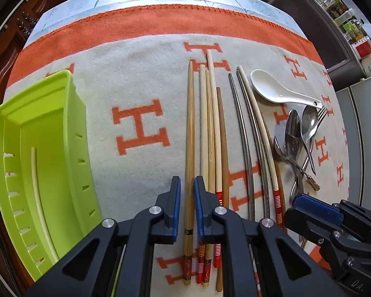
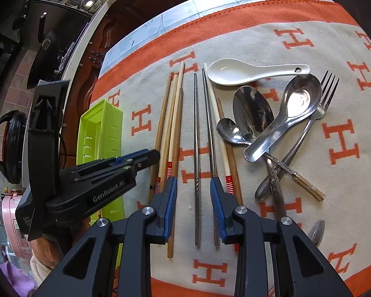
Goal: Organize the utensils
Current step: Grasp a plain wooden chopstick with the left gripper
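Several wooden chopsticks (image 1: pixel 205 133) lie side by side on the blanket. My left gripper (image 1: pixel 187 185) is open, its pads on either side of the leftmost wooden chopstick (image 1: pixel 190 128). A green slotted tray (image 1: pixel 47 153) at the left holds one pale chopstick (image 1: pixel 38 185). My right gripper (image 2: pixel 193 188) is open over a metal chopstick (image 2: pixel 197 148), with a second metal chopstick (image 2: pixel 210 128) by its right pad. A white ceramic spoon (image 2: pixel 247 73), metal spoons (image 2: pixel 284 113) and a fork (image 2: pixel 319 109) lie to the right.
The orange-bordered blanket with H marks (image 1: pixel 141 128) covers the table. The left gripper's body (image 2: pixel 91 185) shows in the right wrist view in front of the green tray (image 2: pixel 100 133). Shelves with jars (image 1: pixel 346 19) stand at the far right. A dark cabinet (image 2: pixel 57 37) and black kettle (image 2: pixel 10 146) stand left.
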Demonstrator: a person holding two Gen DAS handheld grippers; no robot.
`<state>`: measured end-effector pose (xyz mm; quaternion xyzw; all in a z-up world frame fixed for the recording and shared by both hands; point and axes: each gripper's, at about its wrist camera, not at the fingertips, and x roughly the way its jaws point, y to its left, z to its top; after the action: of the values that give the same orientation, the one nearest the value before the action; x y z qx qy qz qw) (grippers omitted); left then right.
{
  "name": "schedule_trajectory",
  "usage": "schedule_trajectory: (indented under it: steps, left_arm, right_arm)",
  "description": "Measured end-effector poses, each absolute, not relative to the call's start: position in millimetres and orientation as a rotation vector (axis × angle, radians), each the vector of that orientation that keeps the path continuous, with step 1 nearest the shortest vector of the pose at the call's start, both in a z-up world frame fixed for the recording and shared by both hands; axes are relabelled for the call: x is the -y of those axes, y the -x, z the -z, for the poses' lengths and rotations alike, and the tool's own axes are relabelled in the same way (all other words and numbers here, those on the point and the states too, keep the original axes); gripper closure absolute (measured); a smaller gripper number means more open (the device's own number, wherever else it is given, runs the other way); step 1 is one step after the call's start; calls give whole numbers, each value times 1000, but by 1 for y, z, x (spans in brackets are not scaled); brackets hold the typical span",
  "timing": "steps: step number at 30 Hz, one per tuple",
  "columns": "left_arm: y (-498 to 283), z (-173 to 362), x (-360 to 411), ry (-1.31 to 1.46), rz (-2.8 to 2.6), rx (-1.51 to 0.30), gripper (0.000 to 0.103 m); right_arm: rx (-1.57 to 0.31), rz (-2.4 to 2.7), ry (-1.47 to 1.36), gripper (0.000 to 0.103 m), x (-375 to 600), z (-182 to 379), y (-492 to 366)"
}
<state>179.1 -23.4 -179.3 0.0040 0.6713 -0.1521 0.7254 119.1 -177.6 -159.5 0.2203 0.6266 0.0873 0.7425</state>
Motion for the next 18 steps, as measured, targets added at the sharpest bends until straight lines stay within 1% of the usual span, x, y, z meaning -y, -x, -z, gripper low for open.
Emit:
schedule_trajectory:
  steps: [6,11,14,18]
  left_arm:
    - [-177,180,33,-100,331,-1462,94]
    - [-179,179,37,-86,309,-1471,92]
    - [-180,182,38,-53,295,-1467,99]
    - [-177,181,20,43,287,-1484,99]
  right_arm:
    - [-1383,-196,-464,74,173,163,-121]
    - [-1383,-209,-456,74,166,162,-123]
    - [-1386,-213,-457,74,165,162,-122]
    - [-1387,-218,-458,74,164,163,-122]
